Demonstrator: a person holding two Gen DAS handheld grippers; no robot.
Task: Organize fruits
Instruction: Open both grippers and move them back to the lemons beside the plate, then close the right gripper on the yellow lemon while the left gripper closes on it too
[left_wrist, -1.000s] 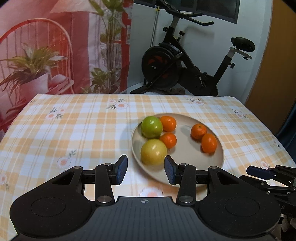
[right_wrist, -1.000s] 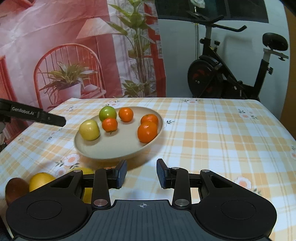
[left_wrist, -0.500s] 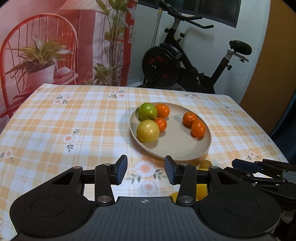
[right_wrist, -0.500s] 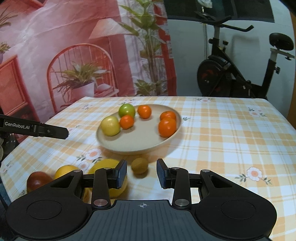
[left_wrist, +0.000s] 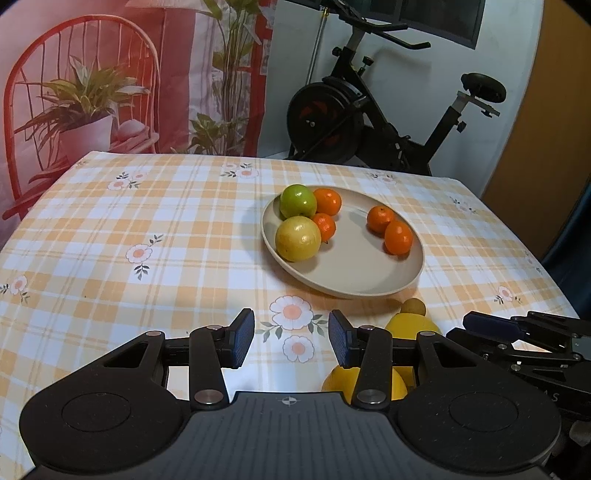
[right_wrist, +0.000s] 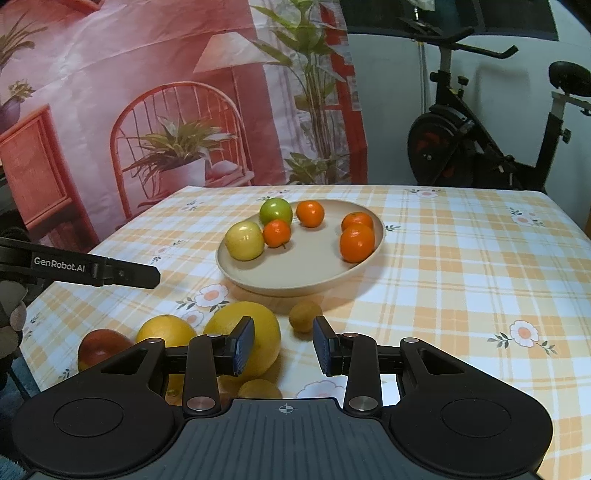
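Six fruits already lie on the beige plate (right_wrist: 295, 284): a green apple (right_wrist: 275, 211), a yellow apple (right_wrist: 244, 240) and four mandarins. The rest sit on the worktop (right_wrist: 461, 266) on the near side of the plate: a small brownish fruit (right_wrist: 304, 316) just off the plate's near rim, a big yellow citrus (right_wrist: 255, 328) beside it, an orange-yellow fruit (right_wrist: 166, 330) and a reddish one (right_wrist: 99, 345) farther to the left, and one more small fruit (right_wrist: 258, 388) half hidden under the right tongs (right_wrist: 283, 345).

Both tongs are empty, with their jaws apart. The right tongs hang over the loose fruits, the small brownish one showing in the gap between the pads without touching either. The left tongs (left_wrist: 291, 341) hover over bare cloth to the left of the plate's near rim.

The step in hand looks like a pick of one loose fruit for the plate. The small brownish fruit seems the natural choice, since it fits the present gap; the big citrus would likely need the jaws spread much wider. A good grasp would lower the pads to the fruit's widest part and close squarely, as a round fruit pinched high may squirt out and roll off the edge. The bare middle of the plate offers room to set it down without knocking the mandarins.
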